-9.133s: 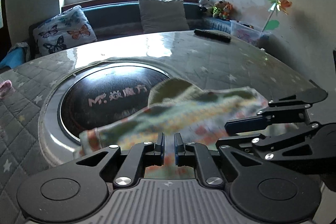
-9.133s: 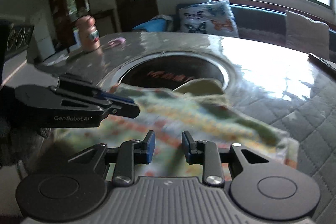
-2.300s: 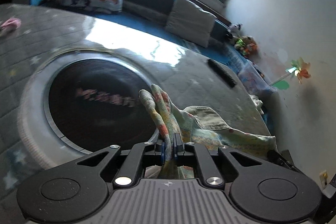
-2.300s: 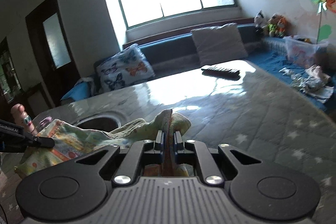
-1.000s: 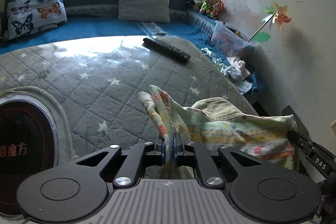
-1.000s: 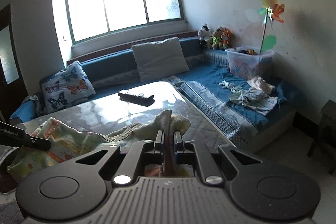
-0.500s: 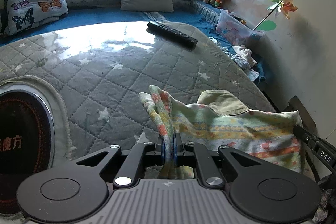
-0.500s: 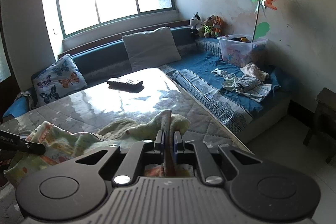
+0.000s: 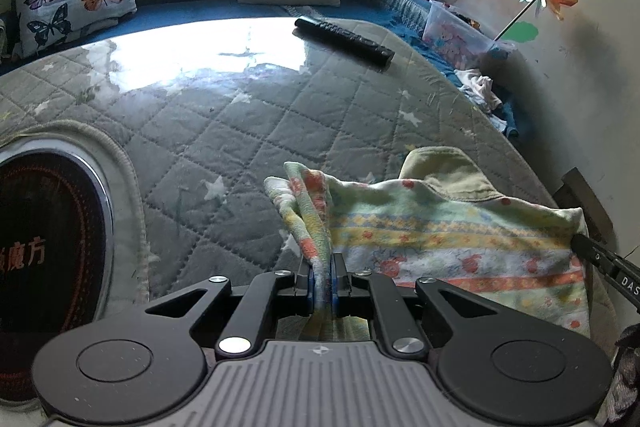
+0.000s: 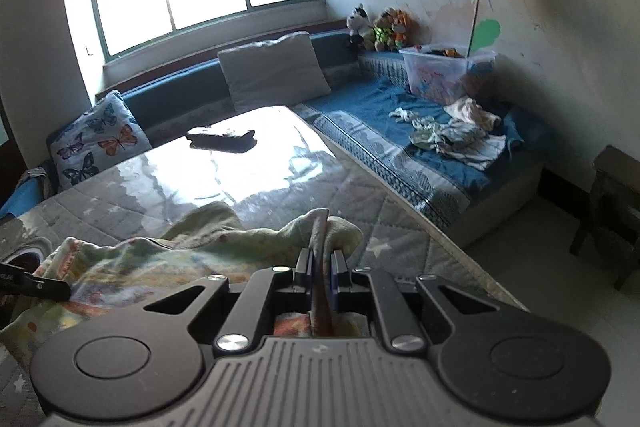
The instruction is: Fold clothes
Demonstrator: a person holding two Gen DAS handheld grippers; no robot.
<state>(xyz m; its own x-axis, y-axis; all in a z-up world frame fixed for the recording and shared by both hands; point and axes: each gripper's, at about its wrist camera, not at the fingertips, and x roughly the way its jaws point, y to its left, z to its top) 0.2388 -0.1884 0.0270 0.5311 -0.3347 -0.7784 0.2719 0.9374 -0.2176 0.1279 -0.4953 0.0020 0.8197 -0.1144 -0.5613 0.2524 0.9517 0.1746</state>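
Note:
A small patterned garment (image 9: 460, 239) with pastel stripes and orange flowers hangs stretched between my two grippers above the right edge of the quilted table (image 9: 224, 131). My left gripper (image 9: 322, 273) is shut on one bunched corner of it. My right gripper (image 10: 321, 267) is shut on the other corner; the garment (image 10: 160, 259) spreads to its left. The right gripper's finger shows at the right edge of the left wrist view (image 9: 608, 263), and the left gripper's finger at the left edge of the right wrist view (image 10: 32, 283).
A black remote control (image 9: 344, 41) lies at the table's far side. A round dark inset (image 9: 44, 239) sits in the table at left. A blue sofa (image 10: 400, 123) with cushions, loose clothes (image 10: 456, 135) and a plastic box (image 10: 444, 71) runs behind and to the right.
Both grippers have kept their hold and lowered the garment toward the table's right edge over the last second. Nine seconds ago both were open over it near the round inset.

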